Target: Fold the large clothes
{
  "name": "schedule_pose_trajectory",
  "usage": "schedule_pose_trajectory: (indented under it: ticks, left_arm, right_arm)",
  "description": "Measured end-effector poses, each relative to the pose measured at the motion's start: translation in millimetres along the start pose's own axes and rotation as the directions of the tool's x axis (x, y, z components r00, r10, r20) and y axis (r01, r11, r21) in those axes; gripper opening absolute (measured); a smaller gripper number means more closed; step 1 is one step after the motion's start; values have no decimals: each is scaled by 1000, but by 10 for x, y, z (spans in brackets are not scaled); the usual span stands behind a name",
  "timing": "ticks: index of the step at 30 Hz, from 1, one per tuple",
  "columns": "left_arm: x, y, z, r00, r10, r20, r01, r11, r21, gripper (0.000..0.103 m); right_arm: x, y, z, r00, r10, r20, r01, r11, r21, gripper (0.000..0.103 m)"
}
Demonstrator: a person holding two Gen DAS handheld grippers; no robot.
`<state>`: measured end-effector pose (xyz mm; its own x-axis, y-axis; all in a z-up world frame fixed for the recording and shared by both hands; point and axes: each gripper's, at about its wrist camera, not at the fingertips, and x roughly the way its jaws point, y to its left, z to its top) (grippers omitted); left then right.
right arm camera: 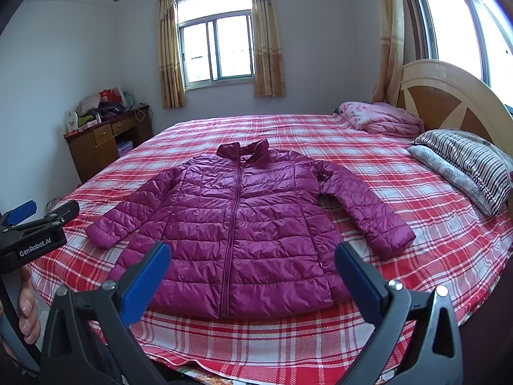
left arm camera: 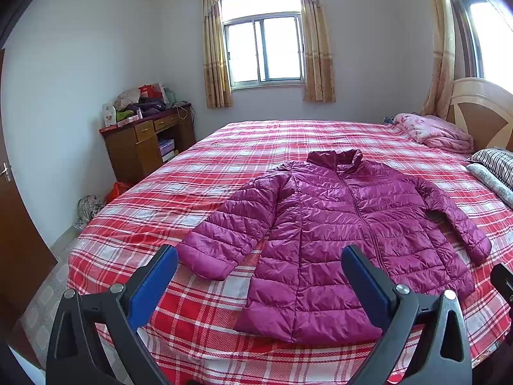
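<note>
A magenta quilted puffer jacket [left arm camera: 336, 234] [right arm camera: 237, 224] lies flat and zipped on the red plaid bed [left arm camera: 224, 160] [right arm camera: 416, 224], collar toward the far window, both sleeves spread outward. My left gripper [left arm camera: 259, 256] hovers open above the near hem and the left sleeve cuff [left arm camera: 205, 256], holding nothing. Over the hem's middle, the right gripper [right arm camera: 253, 253] also stands open and empty. The left gripper's body [right arm camera: 32, 227] shows at the left edge of the right wrist view, with a person's hand [right arm camera: 27, 308] around its handle.
A pink folded blanket [right arm camera: 381, 118] and striped pillows [right arm camera: 471, 163] lie by the wooden headboard [right arm camera: 449, 96] at right. A cluttered wooden desk [left arm camera: 147, 138] stands in the far left corner, with bags [left arm camera: 93, 205] on the floor. A brown door [left arm camera: 16, 224] is at far left.
</note>
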<state>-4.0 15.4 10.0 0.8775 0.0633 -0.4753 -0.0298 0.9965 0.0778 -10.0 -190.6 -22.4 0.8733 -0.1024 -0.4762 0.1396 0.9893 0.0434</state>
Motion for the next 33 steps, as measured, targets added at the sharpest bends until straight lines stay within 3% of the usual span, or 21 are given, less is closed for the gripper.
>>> schedule_pose_trajectory:
  ticks: [33]
  left_arm:
    - [108, 38, -27, 1000, 10, -16, -10, 1000, -3, 102]
  right_arm:
    - [88, -13, -89, 1000, 8, -23, -8, 1000, 8, 103]
